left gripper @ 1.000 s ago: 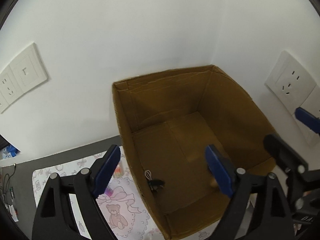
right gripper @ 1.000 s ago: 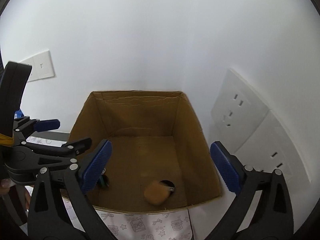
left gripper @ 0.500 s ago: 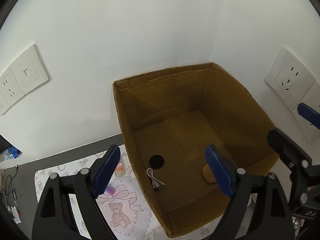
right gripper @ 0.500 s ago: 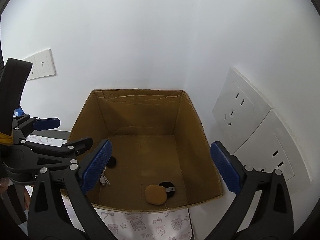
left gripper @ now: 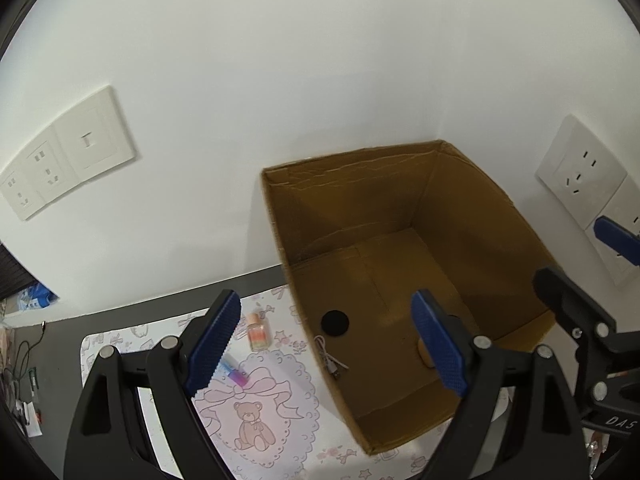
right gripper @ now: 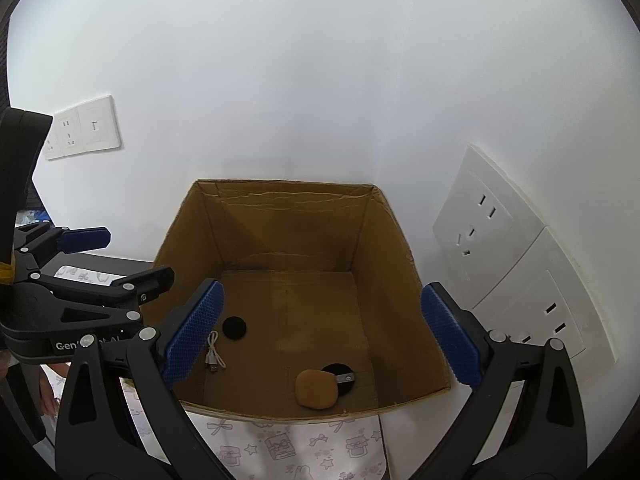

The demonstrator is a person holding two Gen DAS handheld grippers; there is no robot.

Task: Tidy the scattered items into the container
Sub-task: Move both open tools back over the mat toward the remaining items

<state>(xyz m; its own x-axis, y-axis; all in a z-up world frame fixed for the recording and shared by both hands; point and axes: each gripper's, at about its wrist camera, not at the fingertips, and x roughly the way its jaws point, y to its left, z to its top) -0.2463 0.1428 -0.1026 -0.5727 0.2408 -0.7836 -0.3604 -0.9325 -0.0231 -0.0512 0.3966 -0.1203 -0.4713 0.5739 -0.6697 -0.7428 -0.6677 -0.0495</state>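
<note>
Inside cardboard box: cable, black disc, tan pad.

left tool: jaws wide, empty, angled down | right tool: jaws wide, empty

both grippers are black frames with silver screws, blue ribbed pads on the jaws, white lettering

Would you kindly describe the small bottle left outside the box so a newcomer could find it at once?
Start at the open cardboard box in the wall corner, then look at the patterned mat beside its left wall. The small bottle lies there near the mat's far edge, pale cap and orange-to-green contents, stubbier than the slim pink-and-blue tube lying nearer.
</note>
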